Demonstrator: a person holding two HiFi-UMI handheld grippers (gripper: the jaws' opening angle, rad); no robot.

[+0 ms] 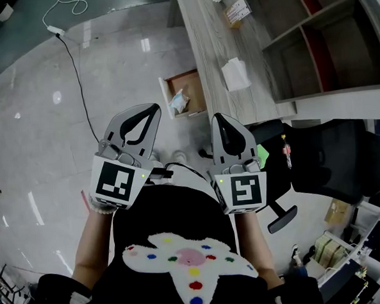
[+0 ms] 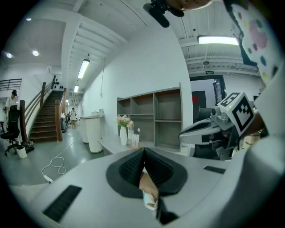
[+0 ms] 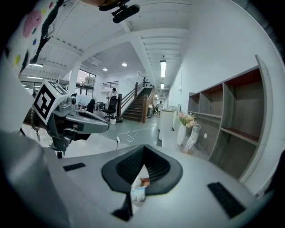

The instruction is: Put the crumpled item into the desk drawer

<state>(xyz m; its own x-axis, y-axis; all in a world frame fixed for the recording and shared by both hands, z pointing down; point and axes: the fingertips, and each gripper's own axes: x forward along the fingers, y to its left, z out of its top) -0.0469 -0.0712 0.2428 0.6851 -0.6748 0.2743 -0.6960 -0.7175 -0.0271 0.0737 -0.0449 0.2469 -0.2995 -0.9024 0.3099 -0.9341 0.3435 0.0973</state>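
In the head view a small wooden drawer (image 1: 196, 79) stands pulled out from the grey desk (image 1: 206, 44). A crumpled white and blue item (image 1: 179, 102) lies inside it. A crumpled white paper (image 1: 235, 73) rests on the desktop. My left gripper (image 1: 154, 109) and right gripper (image 1: 217, 118) hang side by side close to my body, short of the drawer, both shut and holding nothing. Through the slit below the shut left gripper (image 2: 144, 151) the crumpled item (image 2: 150, 200) shows in the distance. It shows the same way below the right gripper (image 3: 143, 149), the crumpled item (image 3: 138, 194) lying far off.
A black office chair (image 1: 325, 159) stands to the right under the desk edge, with a red-capped bottle (image 1: 284, 152) beside it. Open shelves (image 1: 311, 38) rise behind the desk. A white cable (image 1: 75, 65) runs across the shiny floor at the left. Small packets (image 1: 238, 11) sit on the desk's far end.
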